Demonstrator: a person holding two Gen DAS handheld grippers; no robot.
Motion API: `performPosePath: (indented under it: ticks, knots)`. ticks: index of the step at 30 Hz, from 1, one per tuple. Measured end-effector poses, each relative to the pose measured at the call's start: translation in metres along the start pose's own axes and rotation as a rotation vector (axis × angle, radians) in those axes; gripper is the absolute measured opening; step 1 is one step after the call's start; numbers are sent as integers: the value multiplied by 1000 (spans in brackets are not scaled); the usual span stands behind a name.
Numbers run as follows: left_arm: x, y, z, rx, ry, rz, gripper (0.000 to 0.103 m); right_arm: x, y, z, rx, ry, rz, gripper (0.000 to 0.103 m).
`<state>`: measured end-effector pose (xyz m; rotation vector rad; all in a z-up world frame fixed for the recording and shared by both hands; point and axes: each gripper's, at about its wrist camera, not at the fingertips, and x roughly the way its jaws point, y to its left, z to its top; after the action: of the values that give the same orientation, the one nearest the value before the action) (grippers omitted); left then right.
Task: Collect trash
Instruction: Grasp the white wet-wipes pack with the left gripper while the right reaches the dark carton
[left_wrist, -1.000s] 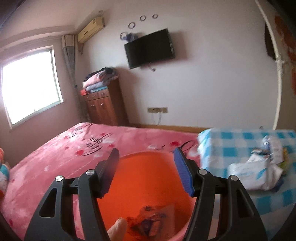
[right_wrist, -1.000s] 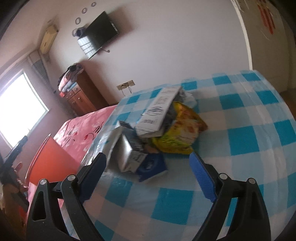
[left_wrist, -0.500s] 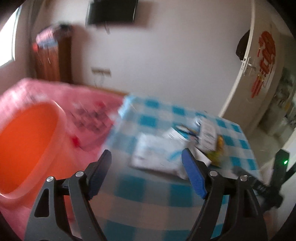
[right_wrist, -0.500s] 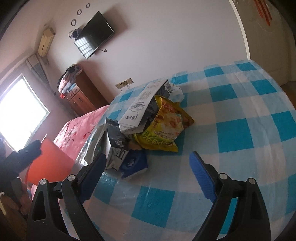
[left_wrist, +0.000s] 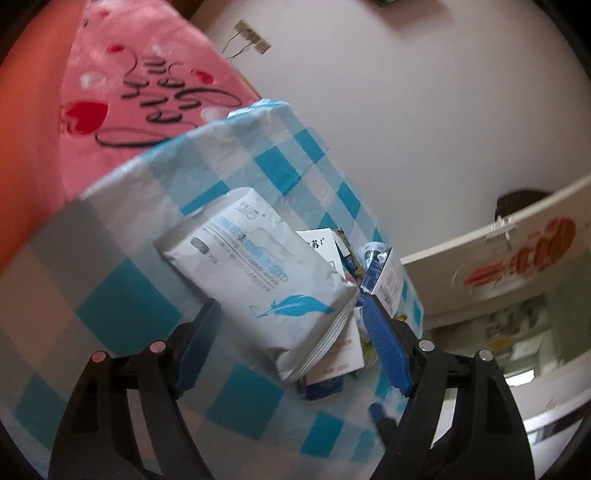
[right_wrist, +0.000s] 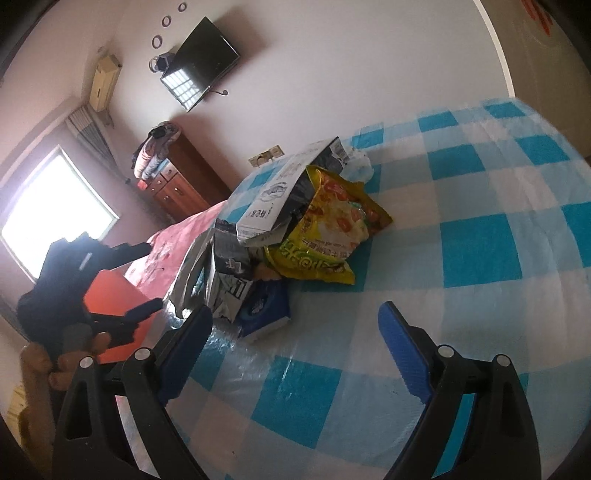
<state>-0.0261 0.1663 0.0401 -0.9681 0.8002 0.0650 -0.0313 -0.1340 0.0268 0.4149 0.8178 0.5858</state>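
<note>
Left wrist view, item one: left claw (left_wrist: 291, 347), jaws spread and empty, pointing down at a white wipes pack (left_wrist: 258, 266) with a blue feather mark, lying on the blue-checked bench (left_wrist: 122, 295). The pack sits just ahead of the claw, its near end already between the two fingers (left_wrist: 386, 347) though neither pad appears to press on it; its long axis runs from far left to near right, slanting across the line of the jaws, so a closing would likely catch the pack's narrow end. Item two: right claw (right_wrist: 295, 332), jaws likewise spread and empty, hovering over bare bench (right_wrist: 480, 240), with the pile near but further off; the left hand (right_wrist: 74, 350) is the nearer. Right wrist view alone shows the rest of the pile: yellow snack bag (right_wrist: 325, 236), grey-white carton (right_wrist: 280, 192), blue tissue packet (right_wrist: 264, 310), and the orange bin (right_wrist: 118, 310) at the far left, beside the pink bed (left_wrist: 147, 92). Left wrist view alone shows the pack's printed face and its stacked edge.
</note>
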Motion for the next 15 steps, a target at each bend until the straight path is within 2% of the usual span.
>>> performPosePath:
  ticks: [3,8,15]
  knots:
    - [8,2,2,-75,-10,-15,79,-2,-2,1,4,-7,47,90]
    - [20,-2,6,-102,-28,19,79,-2,3,-1,-29,6,93,90]
    - [31,-17,14,-47,-71,153,82,-2,4,-2,-36,21,142,90]
